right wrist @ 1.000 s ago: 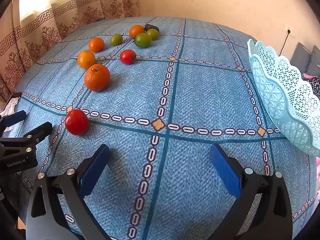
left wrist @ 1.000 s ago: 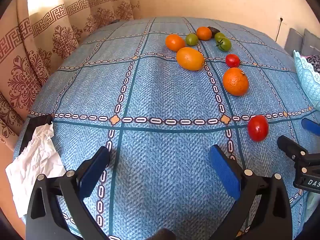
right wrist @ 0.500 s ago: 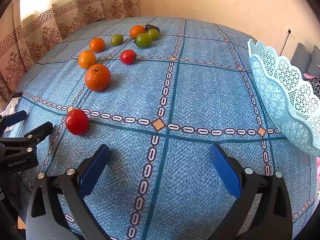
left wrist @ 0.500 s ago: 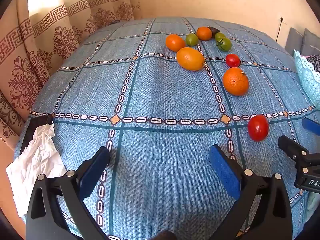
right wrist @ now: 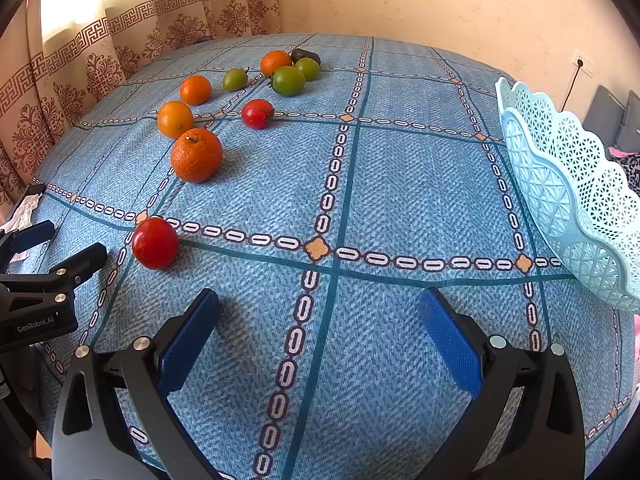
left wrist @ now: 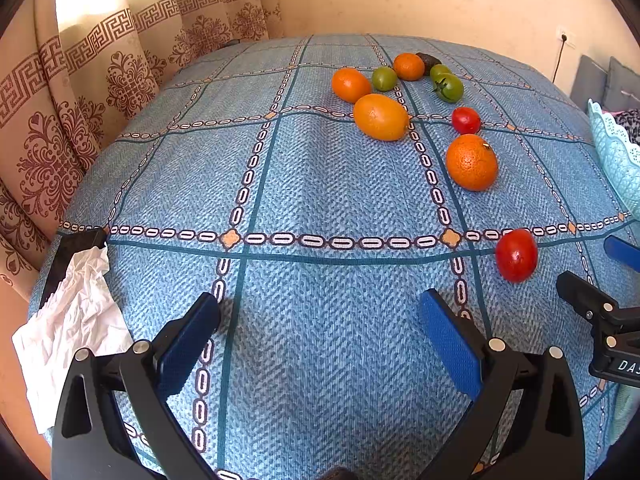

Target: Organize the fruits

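Several fruits lie on the blue patterned cloth. Nearest is a red tomato (left wrist: 516, 255) (right wrist: 155, 243), then a big orange (left wrist: 472, 162) (right wrist: 196, 155), a small red tomato (left wrist: 466, 120) (right wrist: 257, 113), a yellow-orange fruit (left wrist: 381, 117) (right wrist: 175, 119), further oranges, green tomatoes (right wrist: 288, 80) and a dark avocado (right wrist: 305, 55) at the back. A light blue lattice basket (right wrist: 568, 196) (left wrist: 618, 156) stands tilted at the right. My left gripper (left wrist: 320, 328) is open and empty near the front edge. My right gripper (right wrist: 320, 326) is open and empty too, right of the near tomato.
A crumpled white paper (left wrist: 68, 328) and a dark flat object (left wrist: 68, 256) lie at the table's left front corner. Patterned curtains (left wrist: 80, 80) hang along the left side. A wall with a socket (right wrist: 582, 65) is behind.
The right wrist view has shifted slightly, so the fruits sit a little further right and lower in it. Both grippers stay open and nothing was taken hold of.
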Tool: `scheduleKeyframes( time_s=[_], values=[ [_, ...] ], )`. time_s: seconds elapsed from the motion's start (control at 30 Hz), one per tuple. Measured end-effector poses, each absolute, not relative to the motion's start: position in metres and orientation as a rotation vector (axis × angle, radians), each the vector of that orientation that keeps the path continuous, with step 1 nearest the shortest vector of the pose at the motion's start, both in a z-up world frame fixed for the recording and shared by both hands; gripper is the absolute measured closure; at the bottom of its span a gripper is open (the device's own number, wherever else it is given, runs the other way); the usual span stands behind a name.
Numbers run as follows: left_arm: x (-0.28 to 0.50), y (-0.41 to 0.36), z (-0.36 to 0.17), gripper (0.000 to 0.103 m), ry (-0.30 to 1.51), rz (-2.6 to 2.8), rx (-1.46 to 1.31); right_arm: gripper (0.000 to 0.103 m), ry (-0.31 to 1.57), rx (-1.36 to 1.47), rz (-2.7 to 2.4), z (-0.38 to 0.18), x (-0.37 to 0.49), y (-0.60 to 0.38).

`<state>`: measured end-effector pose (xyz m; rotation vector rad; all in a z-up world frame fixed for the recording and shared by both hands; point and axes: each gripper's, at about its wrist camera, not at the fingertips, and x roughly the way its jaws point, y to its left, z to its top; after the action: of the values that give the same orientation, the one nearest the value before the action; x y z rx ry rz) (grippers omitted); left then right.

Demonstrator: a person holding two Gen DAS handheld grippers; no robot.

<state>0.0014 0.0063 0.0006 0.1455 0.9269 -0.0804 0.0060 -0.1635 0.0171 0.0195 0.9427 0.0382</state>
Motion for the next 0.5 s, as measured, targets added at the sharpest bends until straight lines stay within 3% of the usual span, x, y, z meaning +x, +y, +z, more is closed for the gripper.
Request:
scheduleKeyframes(
  time_s=[0.5],
  values=[
    [0.0005, 0.0032, 0.0001, 0.005, 0.924, -0.077, 0.151, 0.002, 0.943, 0.018, 0.038, 0.017, 0.0069, -0.1638]
  ],
)
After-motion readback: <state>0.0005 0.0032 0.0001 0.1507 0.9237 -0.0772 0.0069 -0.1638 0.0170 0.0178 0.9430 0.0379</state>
